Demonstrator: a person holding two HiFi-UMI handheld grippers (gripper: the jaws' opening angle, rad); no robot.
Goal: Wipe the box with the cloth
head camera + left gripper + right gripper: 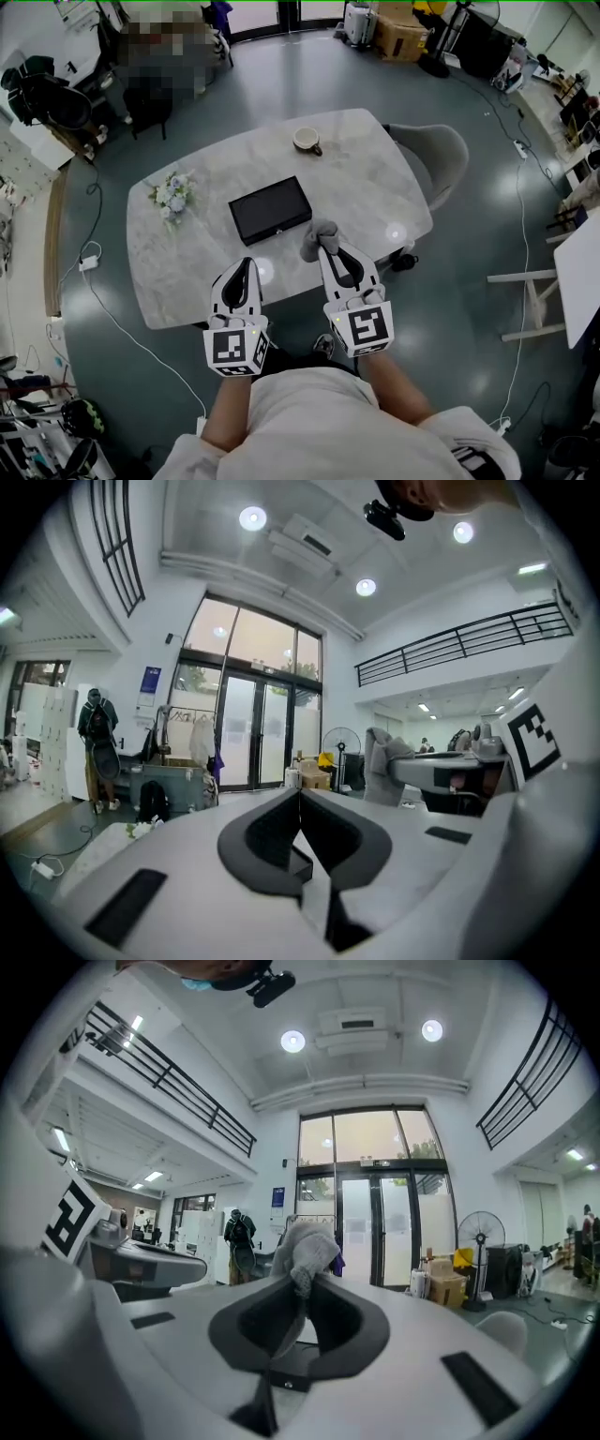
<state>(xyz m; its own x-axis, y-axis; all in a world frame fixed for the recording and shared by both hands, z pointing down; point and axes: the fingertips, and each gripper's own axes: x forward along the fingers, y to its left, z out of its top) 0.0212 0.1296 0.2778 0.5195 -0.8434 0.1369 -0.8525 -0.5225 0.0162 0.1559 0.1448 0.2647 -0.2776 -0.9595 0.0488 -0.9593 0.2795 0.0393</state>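
Box [270, 209] lies just ahead and left of the cloth [317, 236].
The right gripper [328, 249] pinches the cloth near the box's right corner, long axis crosswise; the left gripper [246, 265] is closed and empty.

We wear a white short-sleeved shirt [323, 422] at the bottom of the head view, and our left hand-held gripper [247, 263] and right hand-held gripper [327, 247] are white with black-lined jaws, each carrying a cube [234, 349] of black-and-white square markers.
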